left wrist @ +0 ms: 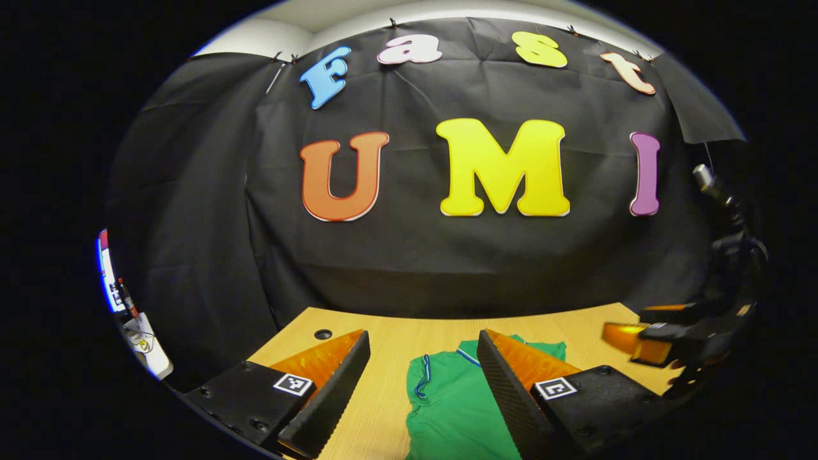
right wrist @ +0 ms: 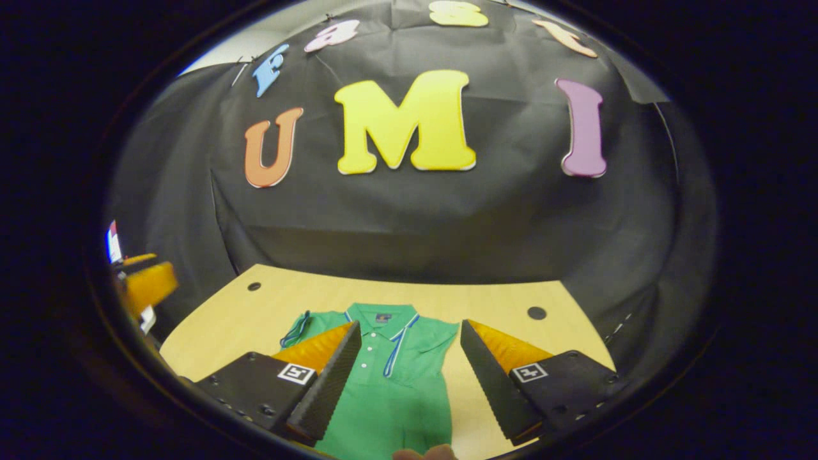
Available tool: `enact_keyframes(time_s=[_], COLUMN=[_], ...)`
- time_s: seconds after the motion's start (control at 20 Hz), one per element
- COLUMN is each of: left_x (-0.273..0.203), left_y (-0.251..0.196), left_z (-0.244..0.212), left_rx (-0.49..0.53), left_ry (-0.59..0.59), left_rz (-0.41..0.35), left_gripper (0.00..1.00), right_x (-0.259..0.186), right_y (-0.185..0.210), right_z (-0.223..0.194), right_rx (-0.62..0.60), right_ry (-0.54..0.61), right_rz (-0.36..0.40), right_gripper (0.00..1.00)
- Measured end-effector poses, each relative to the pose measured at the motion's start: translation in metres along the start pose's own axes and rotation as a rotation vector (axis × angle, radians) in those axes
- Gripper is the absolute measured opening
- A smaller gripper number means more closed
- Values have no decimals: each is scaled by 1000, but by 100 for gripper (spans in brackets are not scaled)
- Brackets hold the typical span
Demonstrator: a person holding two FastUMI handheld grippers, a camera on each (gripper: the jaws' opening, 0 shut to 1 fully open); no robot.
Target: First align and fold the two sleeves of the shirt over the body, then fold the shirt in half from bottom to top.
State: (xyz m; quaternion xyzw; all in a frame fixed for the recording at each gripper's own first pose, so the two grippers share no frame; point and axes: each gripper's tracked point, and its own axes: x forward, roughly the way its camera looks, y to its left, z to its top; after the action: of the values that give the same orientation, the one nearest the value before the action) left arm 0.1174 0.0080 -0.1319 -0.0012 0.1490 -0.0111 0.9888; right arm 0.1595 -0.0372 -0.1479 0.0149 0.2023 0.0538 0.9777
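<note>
While both grippers gape — green shirt (right wrist: 390, 396) on table (right wrist: 217, 332)

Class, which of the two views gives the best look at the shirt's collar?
The right gripper view: the collar sits in plain sight between the open fingers, with the buttons below it. In the left gripper view the shirt is seen from the side and a finger partly covers it.

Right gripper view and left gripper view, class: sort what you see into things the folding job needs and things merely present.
Belongs to the job:
green shirt
left gripper, open
right gripper, open

Merely present:
wooden table
round holes in the table
black cloth wall
</note>
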Motion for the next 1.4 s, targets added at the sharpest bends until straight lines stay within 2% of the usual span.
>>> enact_keyframes(time_s=[0.2,0.5,0.8,1.05,1.15,1.2,1.3,1.4], left_x=[57,122,172,185,187,188,187,188], left_y=[3,13,22,22,22,21,22,23], left_z=[-69,-132,-189,-210,-214,-217,-222,-221], left_rx=[24,53,103,114,108,103,101,94], left_ry=[124,213,299,334,340,348,365,360], left_rz=[-68,-87,-91,-121,-125,-129,-133,-133], left_gripper=[100,100,100,100,82,65,46,36], right_x=[-62,-111,-138,-146,-144,-144,-144,-144], right_y=[-5,-24,-35,-31,-30,-28,-25,-25], right_z=[5,-2,-12,-23,-24,-24,-26,-28], right_rx=[-18,-44,-56,-47,-56,-58,-57,-50], right_ry=[-39,-34,8,41,43,43,48,56], right_rz=[-85,-217,-309,-324,-324,-322,-320,-318], right_gripper=[96,96,95,97,97,97,95,95])
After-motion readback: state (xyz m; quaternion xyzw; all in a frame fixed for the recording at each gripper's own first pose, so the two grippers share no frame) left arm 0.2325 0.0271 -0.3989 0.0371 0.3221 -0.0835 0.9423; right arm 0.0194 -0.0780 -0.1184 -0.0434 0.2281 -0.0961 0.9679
